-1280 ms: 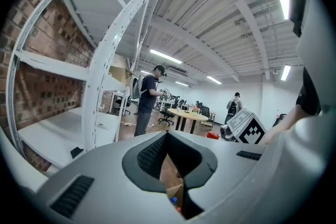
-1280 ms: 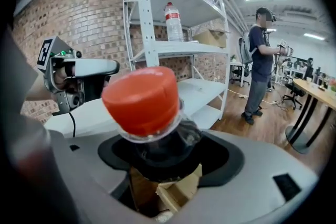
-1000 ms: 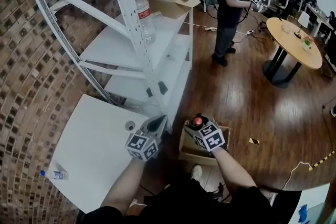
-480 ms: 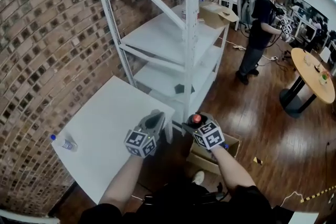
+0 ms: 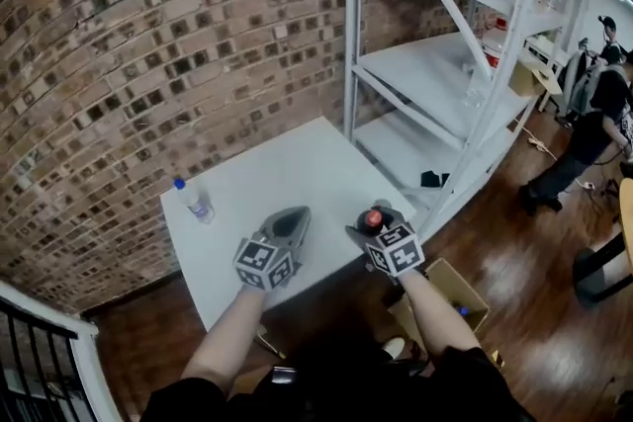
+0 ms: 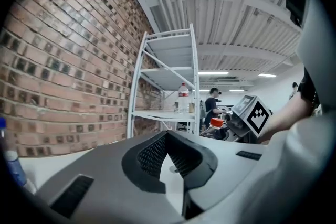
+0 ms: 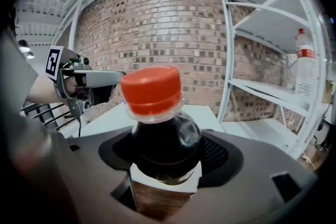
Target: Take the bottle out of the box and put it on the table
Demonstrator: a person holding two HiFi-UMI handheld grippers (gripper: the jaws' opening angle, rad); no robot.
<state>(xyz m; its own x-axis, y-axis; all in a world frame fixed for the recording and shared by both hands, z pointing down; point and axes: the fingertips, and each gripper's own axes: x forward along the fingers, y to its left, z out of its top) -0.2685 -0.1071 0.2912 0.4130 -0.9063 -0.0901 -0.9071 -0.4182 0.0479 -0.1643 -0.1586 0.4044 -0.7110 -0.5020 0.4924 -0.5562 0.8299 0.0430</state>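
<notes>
A dark cola bottle with a red cap stands upright between the jaws of my right gripper, which is shut on its shoulder. It hangs over the near right edge of the white table. Beside it on the left, my left gripper points across the table with its jaws together and nothing between them. The open cardboard box sits on the wooden floor below and to the right of the right gripper. The bottle's lower half is hidden by the jaws.
A small water bottle with a blue cap stands near the table's far left corner. A white metal shelf rack with bottles on it rises right of the table. A brick wall runs behind. A person stands far right.
Both grippers have swung left from above the box on the floor to over the table's near edge. The red-capped bottle stayed in the right gripper.
</notes>
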